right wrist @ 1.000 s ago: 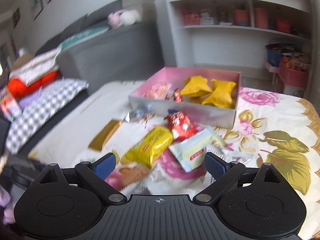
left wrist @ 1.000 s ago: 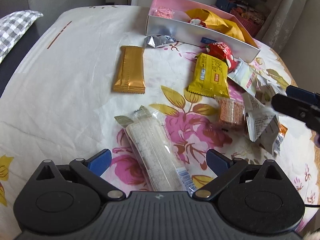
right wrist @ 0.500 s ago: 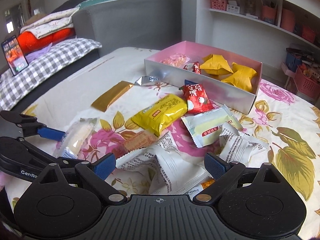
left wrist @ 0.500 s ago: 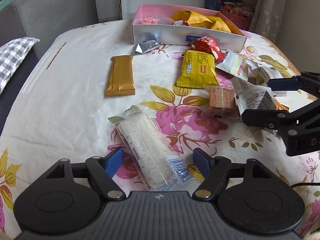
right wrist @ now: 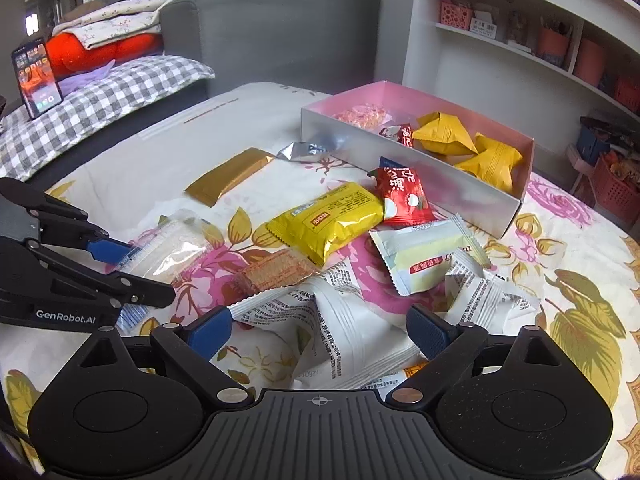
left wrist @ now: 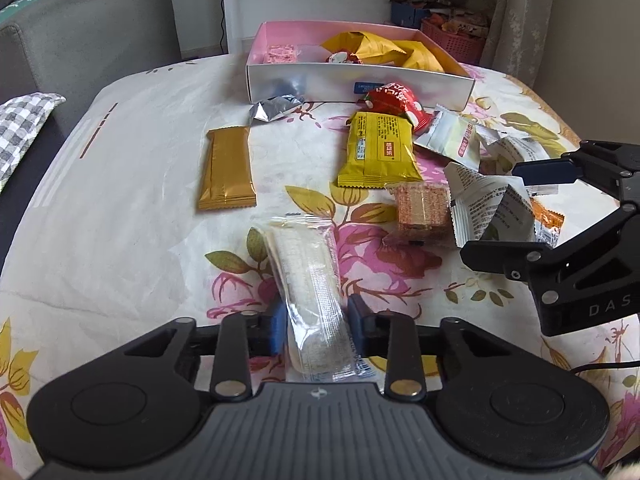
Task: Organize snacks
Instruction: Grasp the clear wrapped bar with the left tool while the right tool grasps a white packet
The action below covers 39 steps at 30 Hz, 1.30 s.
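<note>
A clear-wrapped pale bar [left wrist: 308, 280] lies on the floral cloth, its near end between the blue pads of my left gripper [left wrist: 318, 324]. The jaws are closing and the pads touch both sides of the wrapper. The right wrist view shows the same bar [right wrist: 176, 248] pinched in the left gripper [right wrist: 136, 276]. My right gripper [right wrist: 320, 320] stands open low over crumpled white printed packets [right wrist: 340, 340], with nothing gripped. At the back sits the pink-lined box [left wrist: 360, 84] with yellow pouches and small sweets inside.
Loose on the cloth are a gold bar [left wrist: 226, 168], a silver wrapper [left wrist: 276, 106], a yellow packet [left wrist: 378, 148], a red packet [left wrist: 394, 98], a wafer pack [left wrist: 420, 210] and a white-green packet [left wrist: 452, 136]. A grey sofa [right wrist: 280, 28] and shelves [right wrist: 520, 52] stand behind.
The left jaws have closed in from wide open onto the clear-wrapped bar, which now lies straighter. The right gripper has come lower and nearer over the white packets.
</note>
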{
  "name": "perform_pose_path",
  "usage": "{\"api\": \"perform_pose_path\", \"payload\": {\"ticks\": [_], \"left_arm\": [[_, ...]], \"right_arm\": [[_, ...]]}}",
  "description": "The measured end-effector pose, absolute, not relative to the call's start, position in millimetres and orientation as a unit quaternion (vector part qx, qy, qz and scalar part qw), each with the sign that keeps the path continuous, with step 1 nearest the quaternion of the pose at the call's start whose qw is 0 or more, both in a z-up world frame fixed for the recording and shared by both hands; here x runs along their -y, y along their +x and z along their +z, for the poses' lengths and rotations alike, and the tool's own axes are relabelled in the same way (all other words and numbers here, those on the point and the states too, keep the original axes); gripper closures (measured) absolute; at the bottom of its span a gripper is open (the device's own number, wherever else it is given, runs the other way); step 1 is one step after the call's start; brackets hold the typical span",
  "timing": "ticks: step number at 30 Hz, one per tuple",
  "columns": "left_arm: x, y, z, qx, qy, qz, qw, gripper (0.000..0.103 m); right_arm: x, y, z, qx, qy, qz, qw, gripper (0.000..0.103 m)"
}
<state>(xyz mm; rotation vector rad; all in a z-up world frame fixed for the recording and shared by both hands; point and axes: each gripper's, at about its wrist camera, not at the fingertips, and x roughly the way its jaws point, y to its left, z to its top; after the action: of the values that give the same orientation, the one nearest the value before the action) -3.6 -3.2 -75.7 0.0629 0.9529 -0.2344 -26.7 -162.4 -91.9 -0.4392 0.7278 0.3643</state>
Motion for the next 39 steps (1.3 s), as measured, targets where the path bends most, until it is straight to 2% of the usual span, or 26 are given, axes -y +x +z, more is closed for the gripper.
{"api": "perform_pose_path", "payload": {"ticks": [11, 19, 21, 23, 28, 34, 39], "left_arm": [[-3, 3, -70, -0.461, 0.003, -0.128, 0.878, 0.084], [-6, 6, -67, -0.460, -0.006, -0.134, 0.878, 0.084], [-5, 7, -66, -0.459, -0.006, -0.136, 0.878, 0.085], [-5, 7, -66, -0.458, -0.004, -0.137, 0.878, 0.085], [-7, 7, -63, -0.456, -0.006, -0.140, 0.879, 0.085], [-8, 8, -57, -0.446, -0.007, -0.144, 0.883, 0.085], [-12, 13, -51, -0.443, -0.017, -0.147, 0.884, 0.085]], "right_arm": [[163, -27, -89, -0.355, -0.214, 0.188, 0.890, 0.019], [168, -28, -93, -0.380, -0.234, 0.192, 0.874, 0.021], [167, -28, -94, -0.379, -0.238, 0.185, 0.875, 0.025], [167, -26, -94, -0.380, -0.239, 0.180, 0.875, 0.041], [167, -23, -91, -0.378, -0.227, 0.170, 0.881, 0.064], [164, -22, -82, -0.375, -0.209, 0.175, 0.886, 0.073], [166, -21, -76, -0.376, -0.181, 0.173, 0.892, 0.075]]}}
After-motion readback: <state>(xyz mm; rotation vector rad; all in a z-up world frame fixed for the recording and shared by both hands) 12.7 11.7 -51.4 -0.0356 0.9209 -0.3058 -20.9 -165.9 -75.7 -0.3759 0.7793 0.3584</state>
